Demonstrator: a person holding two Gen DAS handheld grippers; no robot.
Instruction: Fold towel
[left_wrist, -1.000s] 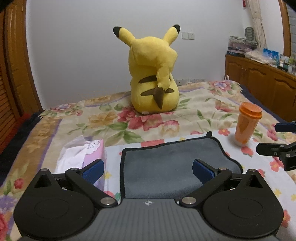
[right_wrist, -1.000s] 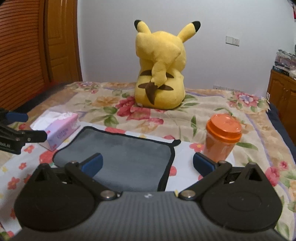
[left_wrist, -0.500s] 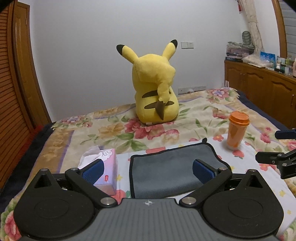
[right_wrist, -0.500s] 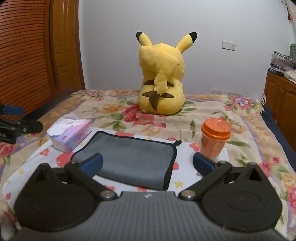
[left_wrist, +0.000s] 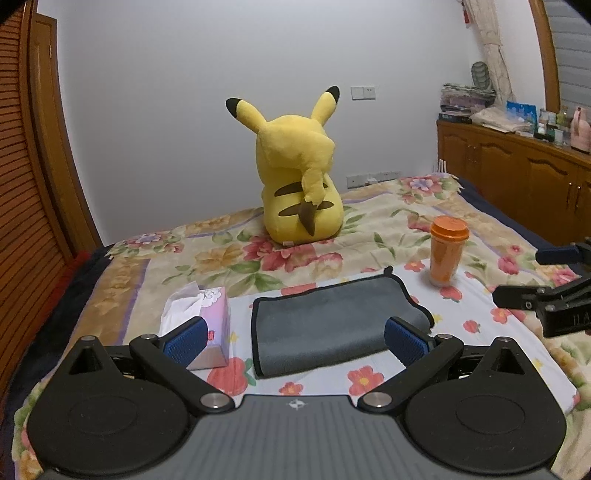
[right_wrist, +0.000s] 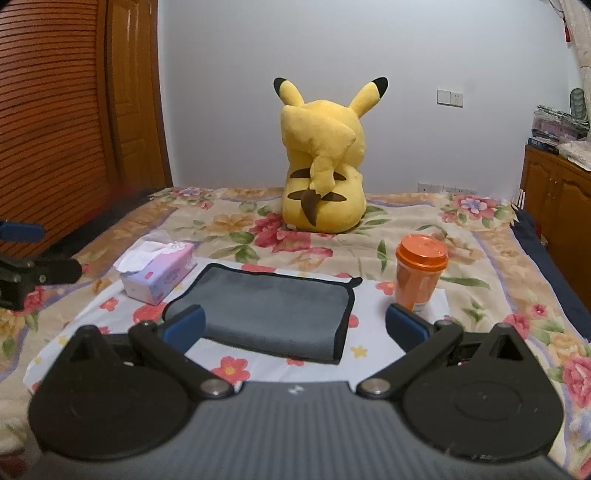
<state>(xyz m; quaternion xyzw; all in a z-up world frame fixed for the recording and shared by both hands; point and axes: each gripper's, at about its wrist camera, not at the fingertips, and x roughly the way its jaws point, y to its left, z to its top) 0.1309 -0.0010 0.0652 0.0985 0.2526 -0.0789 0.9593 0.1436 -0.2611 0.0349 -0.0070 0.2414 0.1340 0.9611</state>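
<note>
A grey towel (left_wrist: 332, 321) with black edging lies folded flat on the flowered bedspread; it also shows in the right wrist view (right_wrist: 273, 310). My left gripper (left_wrist: 295, 341) is open and empty, held back from and above the towel's near edge. My right gripper (right_wrist: 295, 325) is open and empty, also back from the towel. The right gripper shows at the right edge of the left wrist view (left_wrist: 546, 280). The left gripper shows at the left edge of the right wrist view (right_wrist: 26, 254).
A pink tissue box (left_wrist: 203, 325) (right_wrist: 159, 271) lies left of the towel. An orange lidded cup (left_wrist: 447, 254) (right_wrist: 419, 271) stands to its right. A yellow Pikachu plush (left_wrist: 299, 177) (right_wrist: 321, 166) sits behind. A wooden cabinet (left_wrist: 517, 177) is on the right, wooden doors (right_wrist: 74, 110) on the left.
Both grippers have pulled back and up from the towel, so it looks smaller and farther away. Both stay open and empty. The towel has not moved.
</note>
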